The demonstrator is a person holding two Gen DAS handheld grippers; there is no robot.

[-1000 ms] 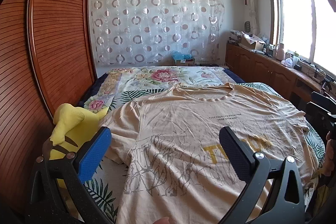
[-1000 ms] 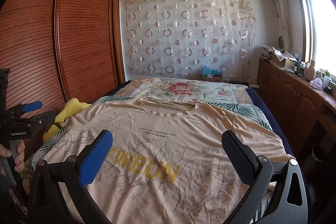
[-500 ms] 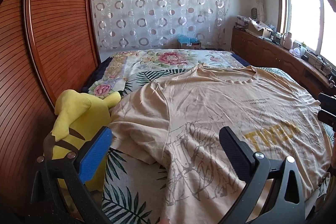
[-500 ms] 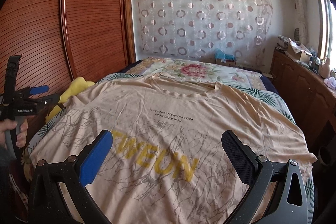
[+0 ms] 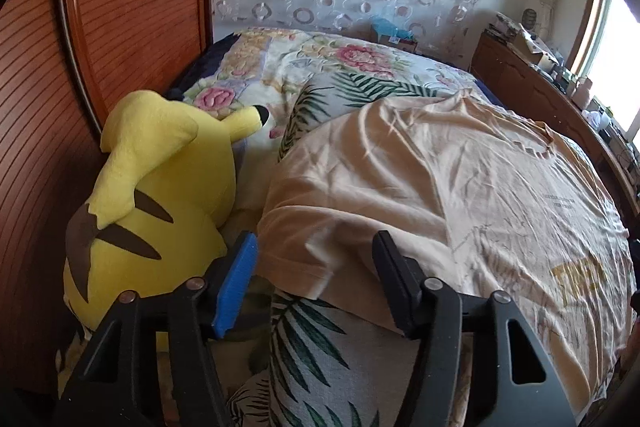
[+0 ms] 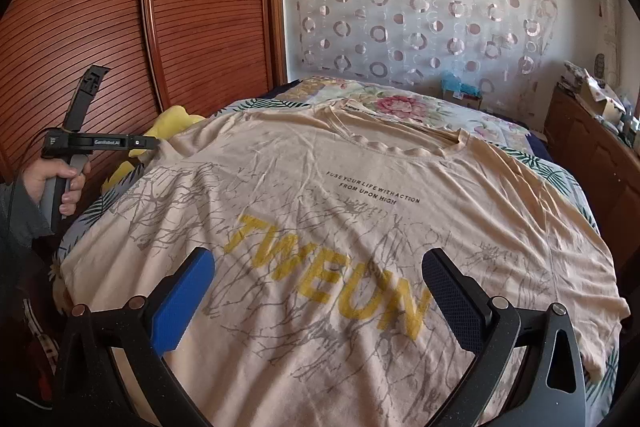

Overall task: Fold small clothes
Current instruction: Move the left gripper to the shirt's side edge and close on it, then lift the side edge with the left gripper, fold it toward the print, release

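Now beige T-shirt flat on bed, left gripper spread around its sleeve hem, right gripper spread above

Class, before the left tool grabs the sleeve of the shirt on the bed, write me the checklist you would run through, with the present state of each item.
1. Left tool open: ok, its jaws stand apart.
2. Sleeve lined up between those jaws: ok, its hem lies just ahead.
3. Sleeve already pinched: not ok, nothing is gripped.
4. Shirt spread flat, print up: ok, only light wrinkles.
5. Plush toy apart from the sleeve: cannot tell, it sits close beside it.
6. Right tool open and holding nothing: ok.
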